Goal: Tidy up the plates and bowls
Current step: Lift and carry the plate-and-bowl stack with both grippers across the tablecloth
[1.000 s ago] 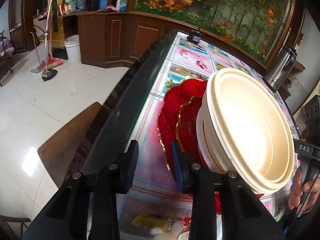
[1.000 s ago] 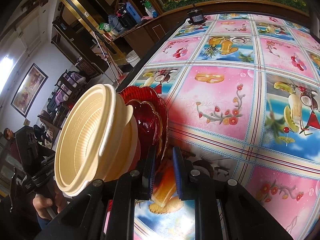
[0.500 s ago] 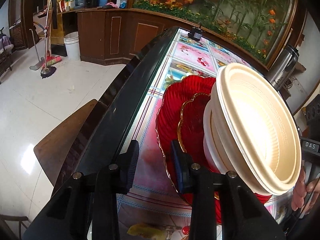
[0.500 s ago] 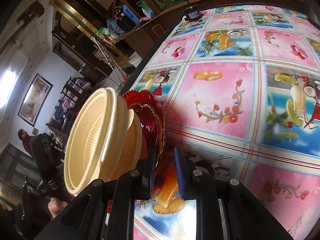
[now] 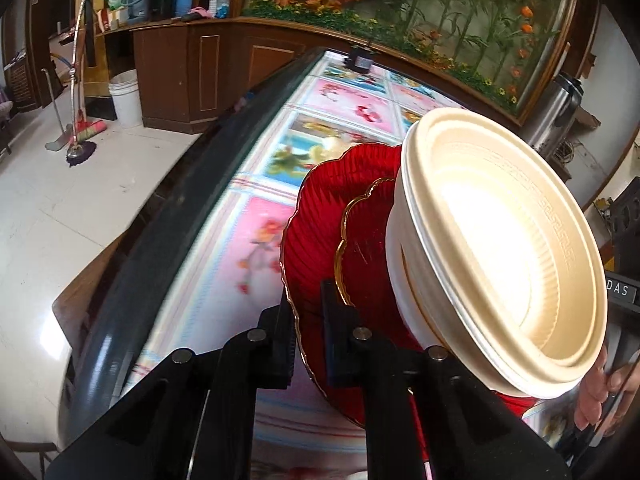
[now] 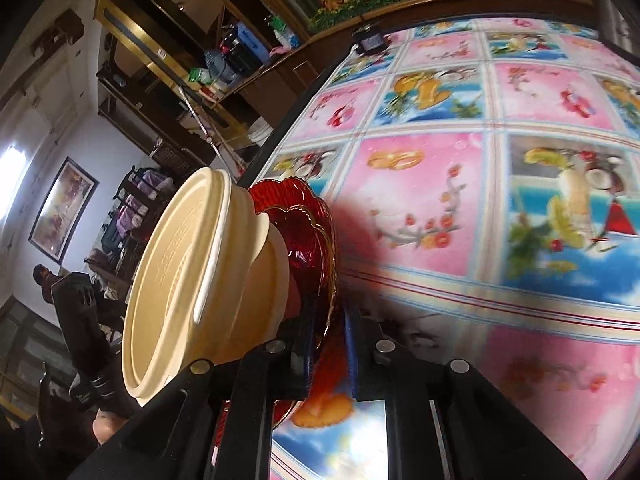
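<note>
A stack stands over the patterned tablecloth (image 6: pixel 440 184): a large red plate (image 5: pixel 316 236), a smaller gold-rimmed red plate (image 5: pixel 364 248) on it, and nested cream bowls (image 5: pixel 500 256) on top. My left gripper (image 5: pixel 308 314) is shut on the large plate's near rim, at the stack's left. In the right wrist view the same red plate (image 6: pixel 308 216) and cream bowls (image 6: pixel 192 280) appear, and my right gripper (image 6: pixel 328 340) is shut on the plate's rim at its right. Whether the stack touches the table I cannot tell.
The table's dark edge (image 5: pixel 200 184) runs along the left, with a wooden chair (image 5: pixel 84 292) and tiled floor beyond. A small black device (image 5: pixel 362 60) sits at the far end and a steel flask (image 5: pixel 554 116) at the right. A hand (image 5: pixel 600 392) holds the other gripper's handle.
The left jaws, open beside the stack before, have closed on the large red plate's rim. The stack and both grippers have shifted a little along the table. The right grip is unchanged.
</note>
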Available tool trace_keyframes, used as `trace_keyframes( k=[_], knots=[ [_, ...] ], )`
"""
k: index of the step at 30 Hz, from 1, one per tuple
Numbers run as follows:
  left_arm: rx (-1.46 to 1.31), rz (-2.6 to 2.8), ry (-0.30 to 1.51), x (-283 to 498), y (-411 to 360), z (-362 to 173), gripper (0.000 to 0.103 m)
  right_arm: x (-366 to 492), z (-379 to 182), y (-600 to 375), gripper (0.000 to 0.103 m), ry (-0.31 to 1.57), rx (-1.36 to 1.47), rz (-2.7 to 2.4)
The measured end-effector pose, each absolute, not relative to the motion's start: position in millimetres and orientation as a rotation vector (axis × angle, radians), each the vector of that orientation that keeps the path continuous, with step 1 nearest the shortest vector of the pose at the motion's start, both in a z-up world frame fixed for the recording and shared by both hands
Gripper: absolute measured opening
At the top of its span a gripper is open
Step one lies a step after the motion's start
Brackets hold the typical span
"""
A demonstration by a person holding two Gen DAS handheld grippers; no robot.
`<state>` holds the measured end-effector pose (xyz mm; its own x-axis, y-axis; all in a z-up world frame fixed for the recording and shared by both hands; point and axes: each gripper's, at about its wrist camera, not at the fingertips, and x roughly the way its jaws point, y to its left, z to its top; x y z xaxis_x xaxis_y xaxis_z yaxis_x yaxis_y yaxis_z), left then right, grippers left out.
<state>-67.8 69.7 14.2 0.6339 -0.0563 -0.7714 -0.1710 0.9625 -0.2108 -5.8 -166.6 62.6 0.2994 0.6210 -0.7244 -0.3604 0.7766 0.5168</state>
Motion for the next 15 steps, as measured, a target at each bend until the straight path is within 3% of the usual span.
trace_keyframes(
  k=[15],
  knots=[
    [-0.129,-0.088,0.920,-15.4,-66.7,31.5,0.009,-3.3,74.9,-308.8,0.012,0.990,0.408,0.453]
  ],
)
